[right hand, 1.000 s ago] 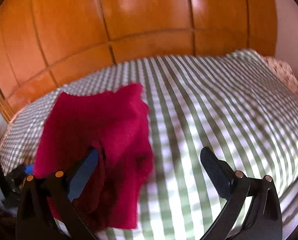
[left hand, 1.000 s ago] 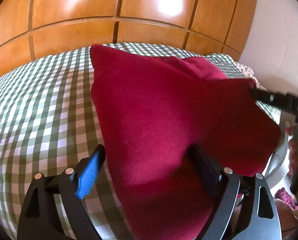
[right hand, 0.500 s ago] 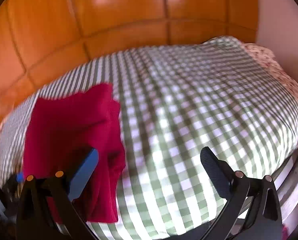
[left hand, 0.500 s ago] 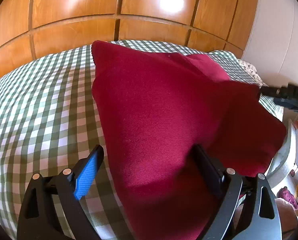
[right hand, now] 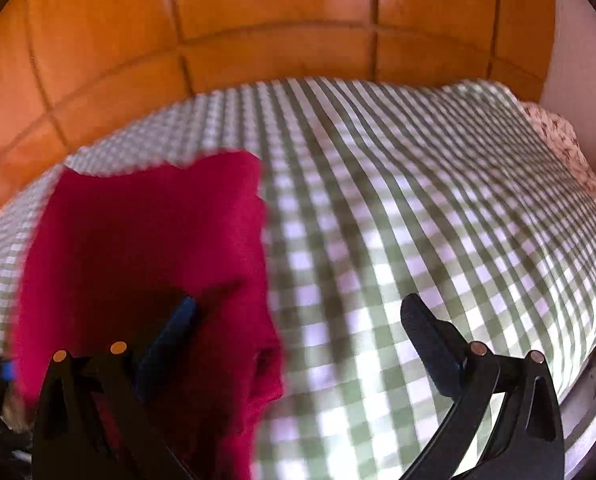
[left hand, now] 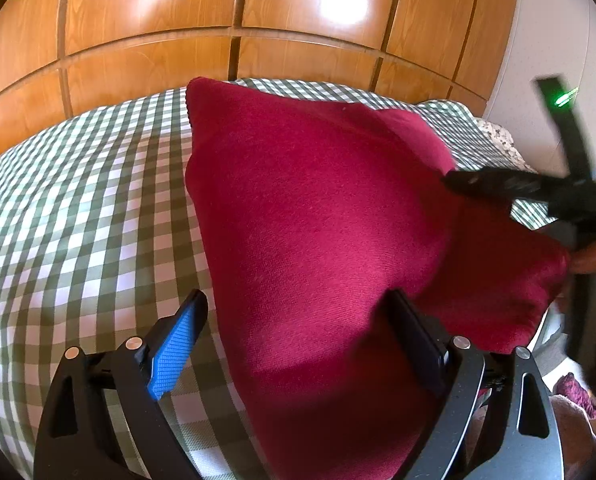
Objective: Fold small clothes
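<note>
The red garment (left hand: 322,216) lies on the bed (left hand: 78,208), near its front edge, and from the right wrist view (right hand: 146,264) it sits toward the left side of the green-checked bedcover (right hand: 398,240). It looks like soft fleece or knit cloth, light and limp, so I judge it will sag and drape when lifted, and it should not slip much from the pads. The best places to take hold seem to be the corners or the hem, not the middle, where only a bunch of cloth would come up. Its long axis runs from the front edge of the bed toward the far edge by the wooden wardrobe doors (left hand: 234,20), with one pointed corner at the far end; what type of garment it is I cannot tell. The left gripper (left hand: 298,344) has its jaws spread wide, with the near part of the cloth between them but not pinched. The right gripper (right hand: 298,320) also has its jaws spread, at the right border of the cloth, and it holds nothing.
</note>
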A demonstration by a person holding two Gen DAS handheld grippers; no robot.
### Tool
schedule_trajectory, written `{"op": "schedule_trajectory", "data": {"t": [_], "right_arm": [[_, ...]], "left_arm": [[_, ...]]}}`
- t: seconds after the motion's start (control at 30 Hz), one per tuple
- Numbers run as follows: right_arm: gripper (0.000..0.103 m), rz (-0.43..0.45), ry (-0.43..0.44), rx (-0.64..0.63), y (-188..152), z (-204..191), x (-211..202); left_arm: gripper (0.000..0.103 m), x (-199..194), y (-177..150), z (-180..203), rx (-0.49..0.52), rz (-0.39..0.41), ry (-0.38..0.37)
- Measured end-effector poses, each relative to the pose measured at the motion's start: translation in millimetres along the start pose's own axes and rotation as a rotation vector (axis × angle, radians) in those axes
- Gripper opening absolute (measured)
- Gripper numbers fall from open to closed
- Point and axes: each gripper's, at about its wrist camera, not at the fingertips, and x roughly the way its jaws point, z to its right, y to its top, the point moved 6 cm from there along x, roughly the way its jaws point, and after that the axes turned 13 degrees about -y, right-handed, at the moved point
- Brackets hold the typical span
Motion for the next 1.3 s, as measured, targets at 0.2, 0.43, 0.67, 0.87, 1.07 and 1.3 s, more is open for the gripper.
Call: {"op": "schedule_trajectory", "data": {"t": [0.2,0.43,0.67,0.87,1.07,1.3], "right_arm": [[0.101,-0.024,0.006,0.114,3.6,14.4,37.4],[0.101,0.014,0.019,0.112,0.7,14.8,30.4],[0.101,0.004,0.027,0.103,7.1,11.5,40.8],[0.101,0.013,0.122,0.144,4.6,30.2,-1.4],[0.101,-0.003,0.302,0.084,-19.1,19.9,-58.0],[0.101,-0.134,0.175,-0.038,-66.0,10.7,-32.1]], "left_arm": [[0.090,-26.3,29.0,7.9,0.034,0.122,-0.033],[0.087,15.8,68.1,-30.1,-0.075,0.025,0.059],[0.092,71.3,77.5,-51.5,-0.018,-0.077,0.173],[0.092,27.4,62.2,-52.2,-0.127,0.019,0.063],[0.092,-23.2,29.9,-43.5,-0.238,0.148,-0.052],[0.093,-12.9,20.6,-32.2,-0.182,0.076,-0.016]]}}
